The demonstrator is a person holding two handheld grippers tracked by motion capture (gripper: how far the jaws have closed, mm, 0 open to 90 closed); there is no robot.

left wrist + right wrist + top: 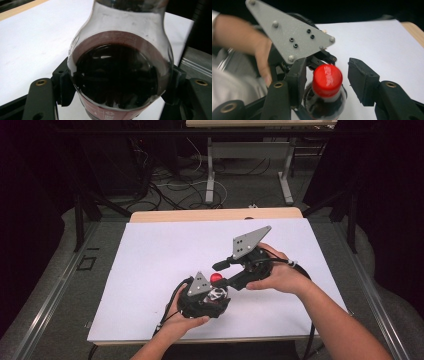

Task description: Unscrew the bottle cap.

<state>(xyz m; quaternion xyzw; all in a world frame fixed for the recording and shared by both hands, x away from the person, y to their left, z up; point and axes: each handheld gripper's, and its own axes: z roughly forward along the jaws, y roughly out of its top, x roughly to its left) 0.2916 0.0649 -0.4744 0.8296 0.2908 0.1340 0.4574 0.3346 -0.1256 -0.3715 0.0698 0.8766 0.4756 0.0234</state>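
High view shows the white worktop [150,255] with the work close to its near edge, a little right of the middle, where the left gripper [212,296] is clamped firmly around the body of a small dark-cola bottle [218,292], jaws pressed against both sides of the glassy bulb. The right gripper [223,274] sits at the red cap [216,278] with its jaws partly apart, one pad beside the cap and the other off it. To unscrew well, centre the cap between both pads, close squarely, then twist while the left grip holds steady.
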